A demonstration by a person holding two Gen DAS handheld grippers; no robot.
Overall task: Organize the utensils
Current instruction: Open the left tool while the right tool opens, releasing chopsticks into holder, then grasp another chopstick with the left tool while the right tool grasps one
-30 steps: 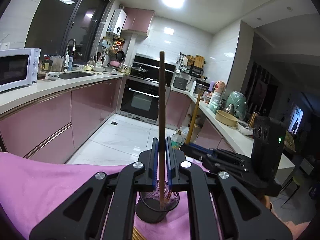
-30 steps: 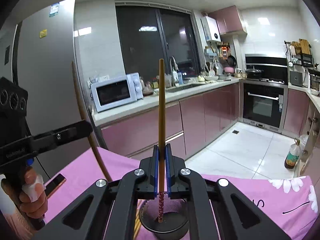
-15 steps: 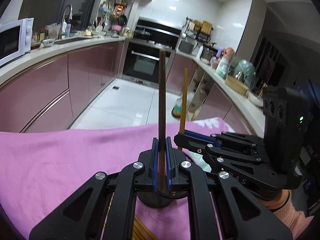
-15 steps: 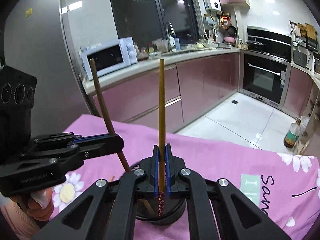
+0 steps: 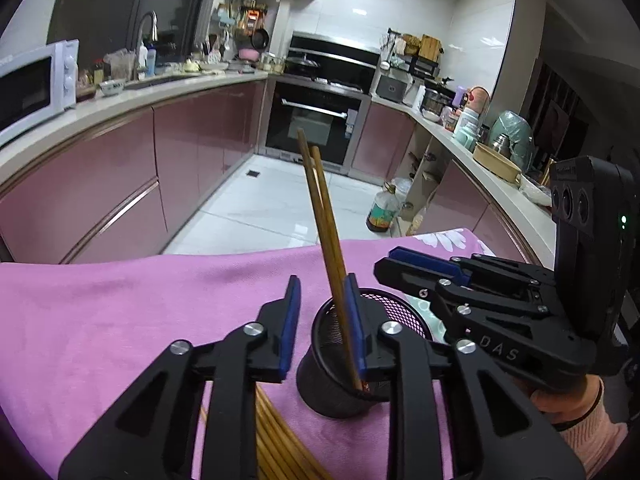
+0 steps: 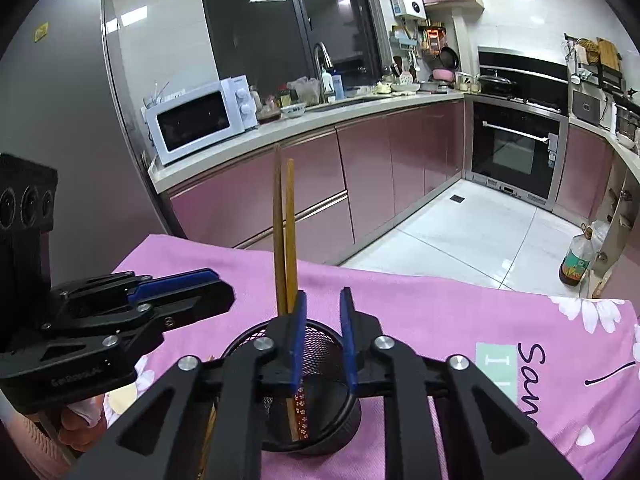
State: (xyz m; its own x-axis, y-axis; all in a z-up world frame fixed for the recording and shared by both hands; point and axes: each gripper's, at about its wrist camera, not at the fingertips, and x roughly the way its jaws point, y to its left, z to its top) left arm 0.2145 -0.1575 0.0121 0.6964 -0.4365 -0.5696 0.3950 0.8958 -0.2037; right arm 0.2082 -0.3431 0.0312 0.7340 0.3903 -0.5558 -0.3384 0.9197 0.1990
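Two wooden chopsticks (image 5: 320, 208) stand together in the black mesh cup (image 5: 332, 392) on the pink cloth. In the left wrist view my left gripper (image 5: 322, 320) has its jaws opening. The chopsticks lean between them near the right blue pad, and the left pad stands clear. My right gripper (image 5: 390, 266) hovers just right of the cup. In the right wrist view my right gripper (image 6: 323, 340) is over the cup (image 6: 320, 432), jaws opening with nothing pressed between them. The chopsticks (image 6: 284, 232) rise just left of its left pad. My left gripper (image 6: 222, 292) sits at the left.
Several more chopsticks (image 5: 276, 440) lie on the pink cloth (image 5: 120, 320) under my left gripper. The table's far edge drops to a tiled floor with an oil bottle (image 5: 382, 210). Pink cabinets, a microwave (image 6: 200, 120) and an oven stand beyond. A person's hand (image 5: 580, 404) holds each gripper.
Both grippers were shut, each on one upright chopstick lowered into the cup. Now both jaws have parted and the two chopsticks lean together in the cup, let go.
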